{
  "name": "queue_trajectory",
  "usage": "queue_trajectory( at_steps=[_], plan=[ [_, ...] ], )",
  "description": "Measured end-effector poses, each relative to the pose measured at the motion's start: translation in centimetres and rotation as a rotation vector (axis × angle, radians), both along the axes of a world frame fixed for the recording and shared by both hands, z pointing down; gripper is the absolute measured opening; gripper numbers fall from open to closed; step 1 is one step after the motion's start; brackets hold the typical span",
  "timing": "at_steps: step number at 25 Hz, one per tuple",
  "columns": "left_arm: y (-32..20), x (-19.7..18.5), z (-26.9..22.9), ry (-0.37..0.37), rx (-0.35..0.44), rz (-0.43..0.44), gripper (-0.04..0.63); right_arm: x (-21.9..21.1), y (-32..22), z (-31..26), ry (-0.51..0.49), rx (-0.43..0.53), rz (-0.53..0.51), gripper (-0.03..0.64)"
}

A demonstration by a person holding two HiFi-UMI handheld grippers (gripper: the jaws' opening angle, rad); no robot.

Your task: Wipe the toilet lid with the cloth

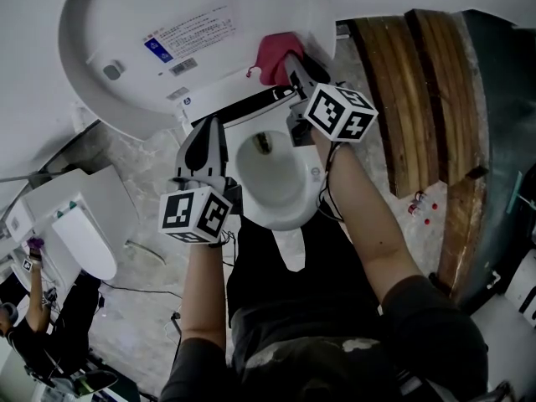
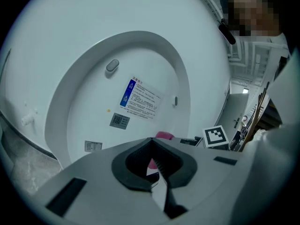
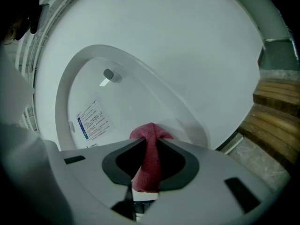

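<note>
Clamping pink-red cloth (image 3: 147, 165) — right tongs (image 3: 149, 138) | left tongs (image 2: 152, 140) pressed together | toilet lid (image 2: 82, 111) sticker (image 2: 140, 99) — print unreadable

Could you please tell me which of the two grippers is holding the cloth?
The right gripper: its jaws pinch the pink cloth, while the left gripper is shut on nothing.

Print on the white blue-cornered sticker (image 1: 188, 32) is too small to read, the raised white plastic toilet lid (image 1: 126, 23) runs past the head view's top edge, and the right gripper (image 1: 291, 64) hides part of the red cloth (image 1: 270, 57).
</note>
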State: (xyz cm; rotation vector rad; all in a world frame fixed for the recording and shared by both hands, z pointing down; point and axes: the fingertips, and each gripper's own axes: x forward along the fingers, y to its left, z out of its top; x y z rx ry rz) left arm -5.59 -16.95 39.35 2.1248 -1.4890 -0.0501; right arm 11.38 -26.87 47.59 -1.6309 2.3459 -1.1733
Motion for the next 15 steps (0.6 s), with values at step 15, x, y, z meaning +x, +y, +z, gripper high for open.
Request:
queue_trajectory(
  at_steps=[15],
  plan=[
    [0.9,-7.5,-8.7,-0.030,0.117,-0.078,0.008,-5.7,3.5,-8.9,-0.022,0.075,-0.109,0.067]
  ],
)
